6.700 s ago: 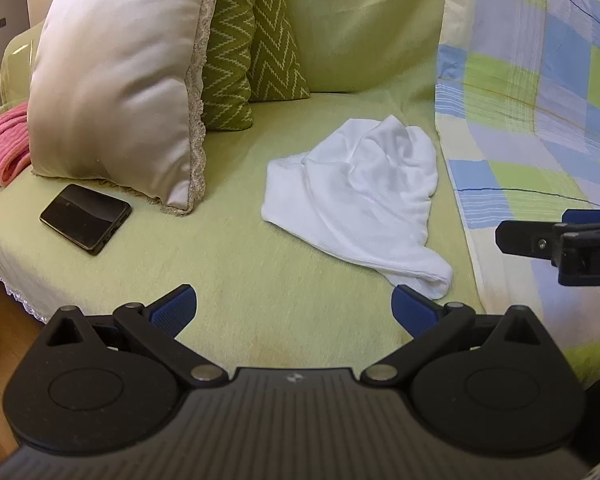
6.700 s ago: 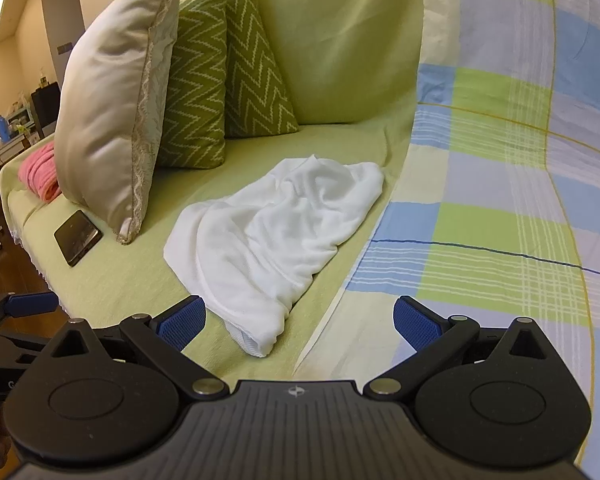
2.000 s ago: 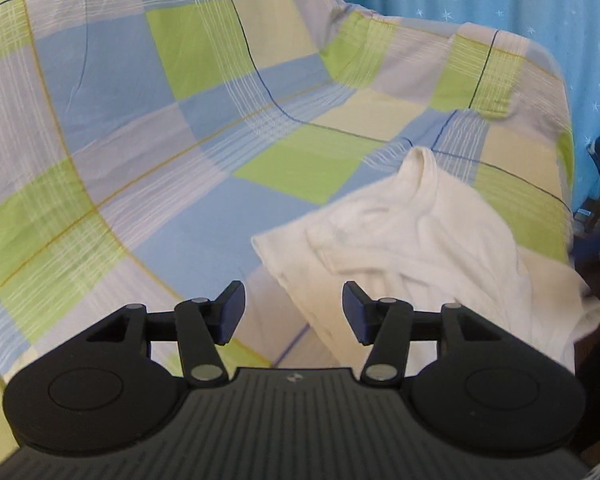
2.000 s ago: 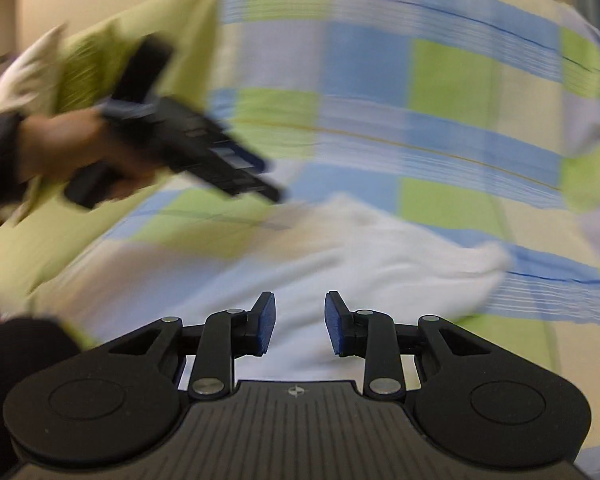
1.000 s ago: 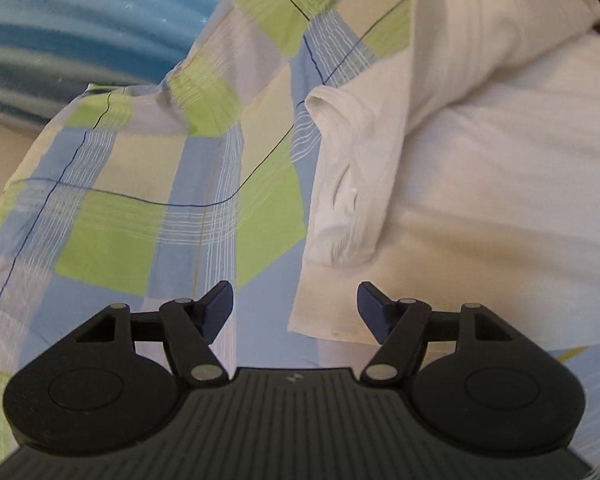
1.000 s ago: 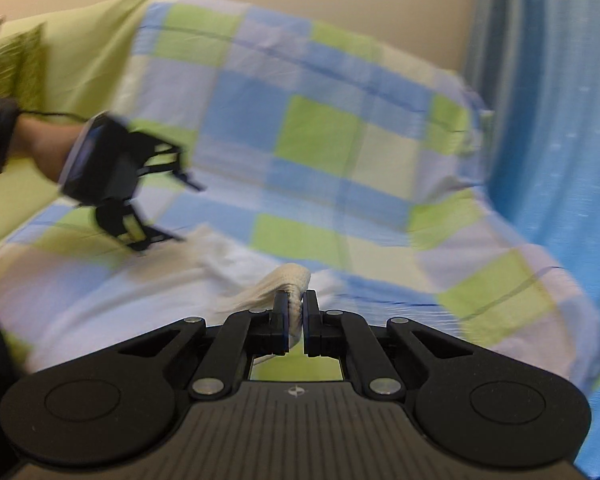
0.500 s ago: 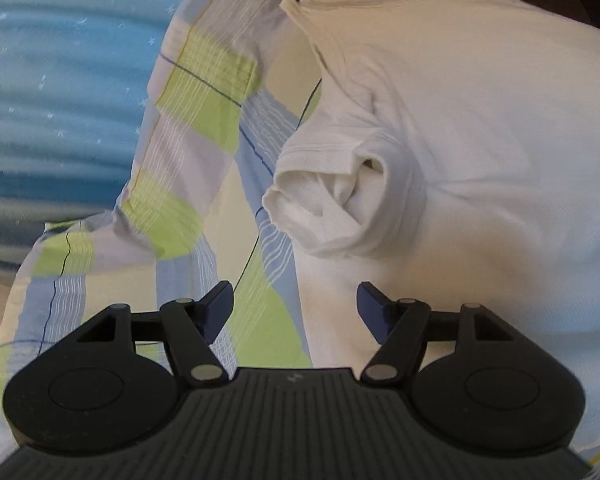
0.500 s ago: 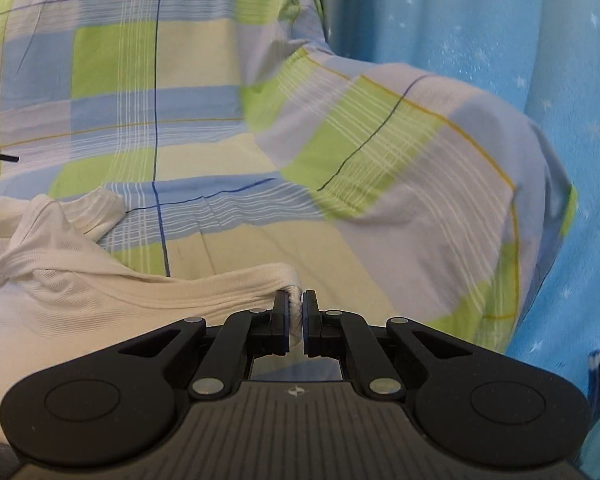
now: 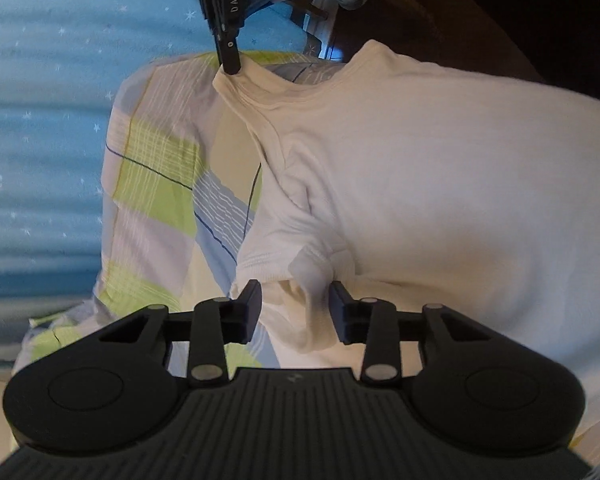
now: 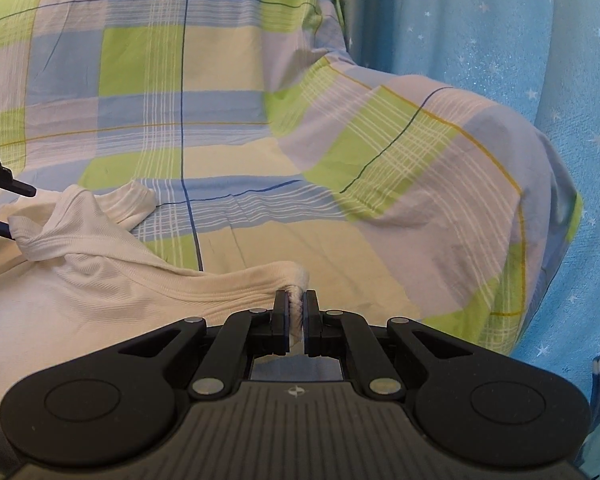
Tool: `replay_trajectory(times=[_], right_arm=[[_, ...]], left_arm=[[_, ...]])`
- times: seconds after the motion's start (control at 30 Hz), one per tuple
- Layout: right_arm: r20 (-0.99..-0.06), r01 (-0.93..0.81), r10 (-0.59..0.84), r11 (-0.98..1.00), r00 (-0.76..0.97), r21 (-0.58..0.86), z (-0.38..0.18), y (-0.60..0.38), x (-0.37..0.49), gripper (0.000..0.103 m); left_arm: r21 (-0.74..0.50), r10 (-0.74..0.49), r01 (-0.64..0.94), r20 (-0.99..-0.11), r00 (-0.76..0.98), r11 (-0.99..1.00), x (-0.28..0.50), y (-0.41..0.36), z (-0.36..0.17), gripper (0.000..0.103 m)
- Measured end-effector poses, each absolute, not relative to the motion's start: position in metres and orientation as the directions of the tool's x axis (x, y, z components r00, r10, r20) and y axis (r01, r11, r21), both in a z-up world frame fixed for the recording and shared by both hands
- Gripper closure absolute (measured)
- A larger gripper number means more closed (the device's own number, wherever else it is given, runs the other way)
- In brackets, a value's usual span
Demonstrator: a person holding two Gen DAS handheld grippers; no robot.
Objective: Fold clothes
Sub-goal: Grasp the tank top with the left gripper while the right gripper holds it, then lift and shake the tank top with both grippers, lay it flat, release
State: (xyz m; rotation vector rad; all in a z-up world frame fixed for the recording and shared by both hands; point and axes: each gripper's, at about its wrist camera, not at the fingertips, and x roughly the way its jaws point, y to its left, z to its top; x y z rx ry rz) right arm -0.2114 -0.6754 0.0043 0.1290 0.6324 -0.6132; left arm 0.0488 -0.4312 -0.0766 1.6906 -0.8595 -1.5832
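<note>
A soft white ribbed cotton T-shirt (image 9: 440, 184) lies spread over the seat of a sofa draped in a blue, green and cream checked sheet (image 10: 228, 92), with a pale blue star-printed curtain (image 10: 500, 32) hanging behind it. The cloth looks light and limp, the kind that sags wherever it is not held and drags into wrinkles if pulled from one spot only. It would hardly slip from rubbery pads, but a thin pinch could slide off a single layer. The thicker stitched edges, such as the neckband and the sleeve hems, look to me the surest places to take hold.

The right hand-held gripper (image 10: 296, 312) is closed tight on the ribbed neckband near one shoulder, a fold of white cloth squeezed between its two fingers, and the shirt stretches away from it to the left. In the left wrist view that same tool comes down from the top and bites the collar's edge.

The left hand-held gripper (image 9: 296, 308) stands partly open, its fingers on either side of the bunched, curled short sleeve (image 9: 300, 268), which pokes up into the gap between them. The fingers do not press on the cloth as far as I can see, so I judge the sleeve is bracketed, not held. The body of the shirt lies beyond and to the right of this tool.
</note>
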Motion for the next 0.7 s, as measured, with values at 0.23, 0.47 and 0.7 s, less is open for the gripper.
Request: replay_trajectory(times=[0.23, 0.47, 0.7], right_arm=[[-0.593, 0.565, -0.497, 0.821, 0.633, -0.085, 0.007, -0.673, -0.210, 0.098], [-0.599, 0.566, -0.496, 0.820, 0.629, -0.086, 0.007, -0.671, -0.211, 0.098], [-0.579, 0.557, -0.496, 0.826, 0.647, -0.085, 0.019, -0.665, -0.216, 0.098]], left_arm=[[0.860, -0.889, -0.278, -0.456, -0.041, -0.429, 0.039, -0.416, -0.105, 0.064], [0.813, -0.856, -0.346, -0.515, -0.052, -0.468, 0.032, -0.409, -0.113, 0.090], [0.867, -0.868, -0.070, -0.496, -0.033, -0.493, 0.023, -0.417, -0.088, 0.098]])
